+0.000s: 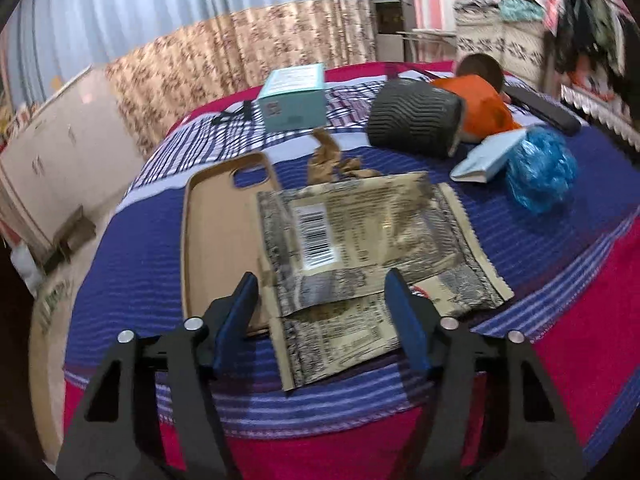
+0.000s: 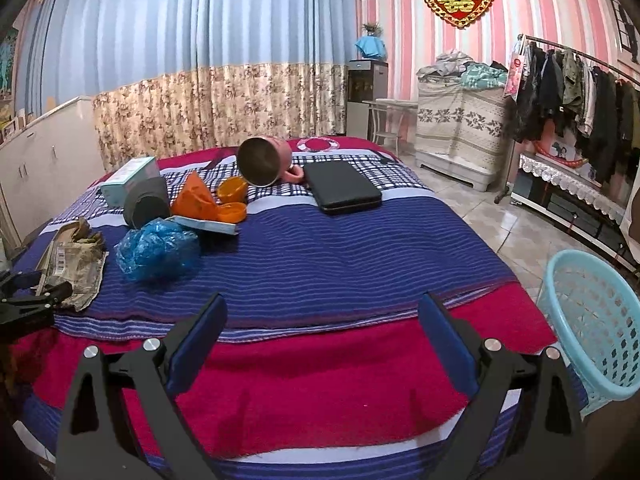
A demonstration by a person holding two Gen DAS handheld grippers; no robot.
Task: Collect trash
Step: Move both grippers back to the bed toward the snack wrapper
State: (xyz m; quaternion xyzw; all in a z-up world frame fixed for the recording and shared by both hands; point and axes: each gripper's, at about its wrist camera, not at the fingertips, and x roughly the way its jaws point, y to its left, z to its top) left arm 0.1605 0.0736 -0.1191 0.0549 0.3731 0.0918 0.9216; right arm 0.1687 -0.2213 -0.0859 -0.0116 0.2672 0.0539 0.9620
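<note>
Right ahead of the left hand-held gripper (image 1: 326,312), wide open, lies the wrapper (image 1: 360,232), lengthwise across; right hand-held gripper (image 2: 320,332), also wide, is farther off.

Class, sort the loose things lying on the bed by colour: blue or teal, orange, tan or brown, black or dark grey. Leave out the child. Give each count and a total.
Blue or teal: 3, box, booklet, crumpled bag
Orange: 2, cloth, bowl
Tan or brown: 3, phone case, wrapper, paper scrap
Black or dark grey: 2, ribbed pouch, flat case
Total: 10
</note>
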